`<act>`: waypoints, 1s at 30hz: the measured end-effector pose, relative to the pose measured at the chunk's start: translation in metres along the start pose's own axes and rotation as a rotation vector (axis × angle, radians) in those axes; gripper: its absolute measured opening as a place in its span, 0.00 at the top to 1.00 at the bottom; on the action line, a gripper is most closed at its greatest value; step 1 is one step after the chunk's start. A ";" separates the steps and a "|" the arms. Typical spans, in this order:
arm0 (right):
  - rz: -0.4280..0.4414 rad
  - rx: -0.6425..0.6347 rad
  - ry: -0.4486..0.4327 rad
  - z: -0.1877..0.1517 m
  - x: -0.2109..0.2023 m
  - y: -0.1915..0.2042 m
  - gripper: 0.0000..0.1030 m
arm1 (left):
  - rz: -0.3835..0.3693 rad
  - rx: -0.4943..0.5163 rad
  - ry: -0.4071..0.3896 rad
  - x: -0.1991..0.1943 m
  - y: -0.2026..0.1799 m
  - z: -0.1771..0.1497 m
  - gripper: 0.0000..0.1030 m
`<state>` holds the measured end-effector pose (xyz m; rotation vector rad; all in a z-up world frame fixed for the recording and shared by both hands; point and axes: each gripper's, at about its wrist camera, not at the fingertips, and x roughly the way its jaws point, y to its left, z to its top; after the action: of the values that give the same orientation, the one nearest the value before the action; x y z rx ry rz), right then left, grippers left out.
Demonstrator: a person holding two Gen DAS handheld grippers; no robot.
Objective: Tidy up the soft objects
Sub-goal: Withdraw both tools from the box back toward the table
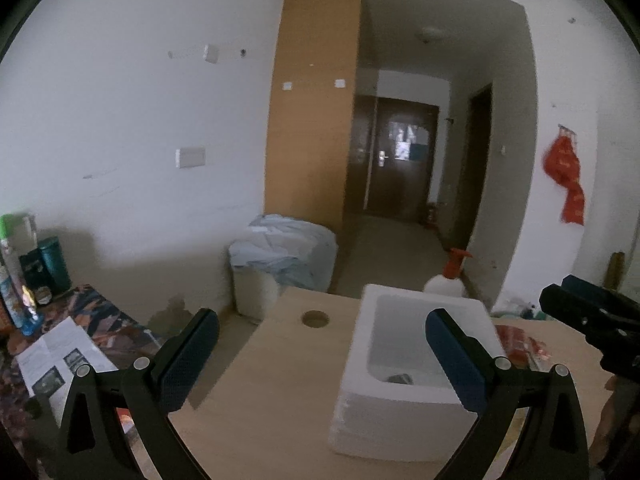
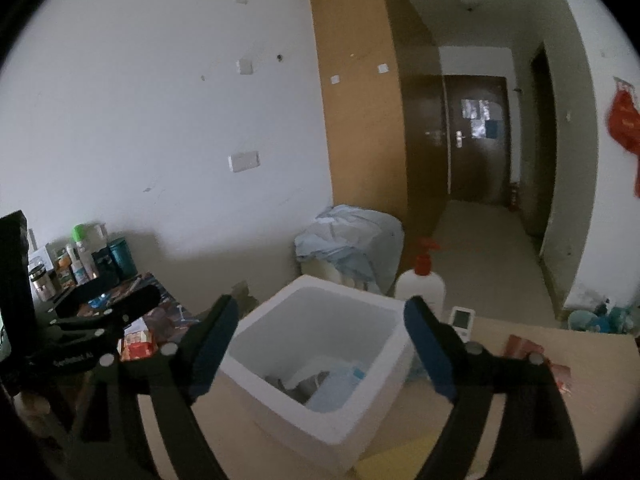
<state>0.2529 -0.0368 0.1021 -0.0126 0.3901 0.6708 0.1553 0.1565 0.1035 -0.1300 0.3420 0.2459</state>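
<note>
Soft items point(image 2: 336, 384) lie jumbled in white box point(image 2: 372, 300); orientation unclear.

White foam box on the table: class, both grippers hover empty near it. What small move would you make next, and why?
Probably swing the right gripper, jaws open and empty, toward the red packet beside the white foam box, which already holds soft items.

The white box point(image 2: 344, 412) looks like matt foam, the table point(image 1: 256, 400) is smooth pale wood (laminate maybe), and the gripper pads point(image 1: 192, 356) are textured blue rubber.
</note>
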 end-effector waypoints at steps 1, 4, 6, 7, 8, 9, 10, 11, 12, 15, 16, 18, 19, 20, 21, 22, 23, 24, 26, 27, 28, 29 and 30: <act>-0.009 0.004 -0.004 -0.002 -0.007 -0.002 0.15 | -0.009 0.002 0.001 -0.002 -0.003 0.000 0.00; -0.026 0.019 -0.009 -0.004 -0.020 -0.008 0.15 | -0.041 0.014 -0.003 -0.010 -0.014 -0.002 0.00; -0.041 0.029 -0.021 -0.008 -0.032 -0.011 0.14 | -0.065 0.020 -0.005 -0.017 -0.023 -0.003 0.00; -0.050 0.031 -0.025 -0.010 -0.039 -0.012 0.14 | -0.074 0.024 -0.005 -0.019 -0.027 -0.003 0.00; -0.057 0.033 -0.031 -0.011 -0.045 -0.012 0.14 | -0.084 0.030 -0.007 -0.023 -0.032 -0.005 0.00; -0.062 0.035 -0.035 -0.012 -0.049 -0.013 0.14 | -0.091 0.031 -0.008 -0.026 -0.034 -0.005 0.00; -0.069 0.035 -0.041 -0.015 -0.057 -0.014 0.14 | -0.104 0.032 -0.010 -0.030 -0.038 -0.007 0.00; -0.076 0.036 -0.047 -0.017 -0.063 -0.014 0.14 | -0.111 0.034 -0.009 -0.032 -0.041 -0.007 0.00; -0.082 0.037 -0.052 -0.019 -0.068 -0.014 0.14 | -0.124 0.037 -0.012 -0.036 -0.046 -0.009 0.00; -0.096 0.035 -0.068 -0.026 -0.083 -0.013 0.07 | -0.152 0.034 -0.024 -0.046 -0.054 -0.014 0.00; -0.106 0.031 -0.076 -0.028 -0.087 -0.012 0.06 | -0.163 0.032 -0.023 -0.047 -0.057 -0.015 0.00; -0.130 0.016 -0.095 -0.032 -0.095 -0.010 0.06 | -0.189 0.032 -0.021 -0.051 -0.062 -0.020 0.00; -0.145 0.008 -0.103 -0.034 -0.098 -0.009 0.06 | -0.197 0.030 -0.024 -0.053 -0.065 -0.024 0.00; -0.164 -0.001 -0.115 -0.039 -0.103 -0.009 0.05 | -0.207 0.029 -0.027 -0.054 -0.067 -0.028 0.00; -0.169 -0.001 -0.120 -0.042 -0.106 -0.010 0.05 | -0.224 0.025 -0.029 -0.055 -0.068 -0.033 0.00; -0.167 0.006 -0.122 -0.047 -0.109 -0.012 0.04 | -0.245 0.012 -0.033 -0.056 -0.069 -0.041 0.00; -0.168 0.017 -0.122 -0.051 -0.112 -0.014 0.04 | -0.260 0.003 -0.035 -0.056 -0.069 -0.046 0.00; -0.172 0.025 -0.123 -0.054 -0.113 -0.015 0.03 | -0.272 0.000 -0.035 -0.056 -0.070 -0.050 0.00; -0.198 0.034 -0.129 -0.064 -0.118 -0.019 0.01 | -0.287 -0.008 -0.026 -0.055 -0.072 -0.061 0.00; -0.213 0.032 -0.130 -0.068 -0.120 -0.020 0.00 | -0.295 -0.015 -0.027 -0.055 -0.072 -0.068 0.00; -0.231 0.028 -0.132 -0.074 -0.123 -0.021 0.00 | -0.301 -0.023 -0.025 -0.054 -0.072 -0.073 0.00; -0.256 0.028 -0.137 -0.081 -0.127 -0.023 0.00 | -0.308 -0.031 -0.024 -0.053 -0.071 -0.078 0.00; -0.266 0.031 -0.140 -0.086 -0.129 -0.024 0.00 | -0.312 -0.035 -0.022 -0.052 -0.070 -0.081 0.00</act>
<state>0.1452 -0.1453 0.0653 0.0119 0.2576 0.4005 0.1008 0.0642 0.0521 -0.2130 0.2912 -0.0552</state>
